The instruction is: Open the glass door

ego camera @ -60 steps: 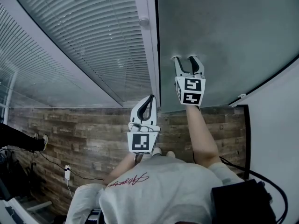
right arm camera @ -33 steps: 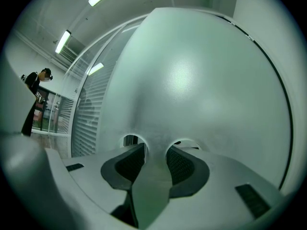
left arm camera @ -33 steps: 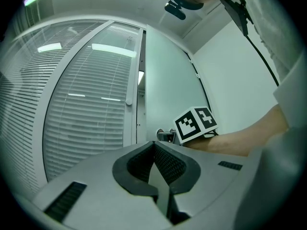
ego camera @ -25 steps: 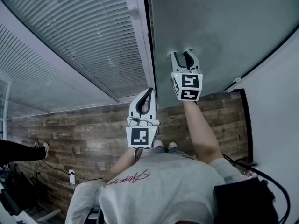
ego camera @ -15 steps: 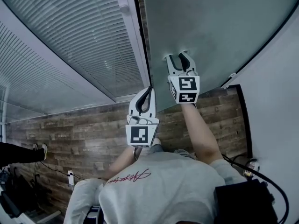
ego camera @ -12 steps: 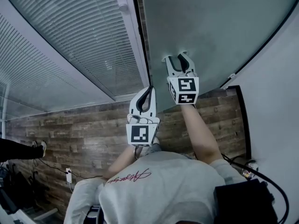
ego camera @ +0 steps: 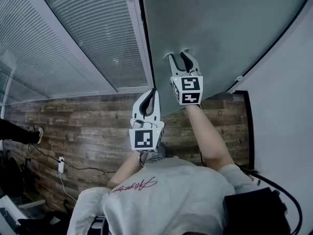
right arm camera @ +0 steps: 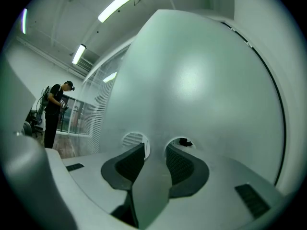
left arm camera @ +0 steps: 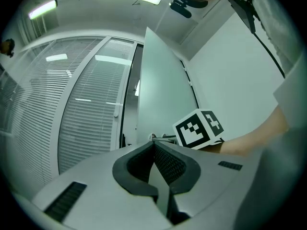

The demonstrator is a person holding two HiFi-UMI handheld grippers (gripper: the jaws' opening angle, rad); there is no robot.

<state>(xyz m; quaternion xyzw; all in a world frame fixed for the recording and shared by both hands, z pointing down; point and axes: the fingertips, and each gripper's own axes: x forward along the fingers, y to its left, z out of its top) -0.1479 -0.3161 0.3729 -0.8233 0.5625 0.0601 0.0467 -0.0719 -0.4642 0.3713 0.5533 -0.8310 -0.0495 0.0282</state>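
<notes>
Glass door [ego camera: 210, 28], frosted, seemingly ajar

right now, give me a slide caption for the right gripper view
The right hand-held gripper, jaws apart, with its tips at the frosted glass door; a person stands far left.

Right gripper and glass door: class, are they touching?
Touching. The right gripper view shows the right gripper with jaws apart, both fingertips flat against the frosted glass door, no gap showing.
</notes>
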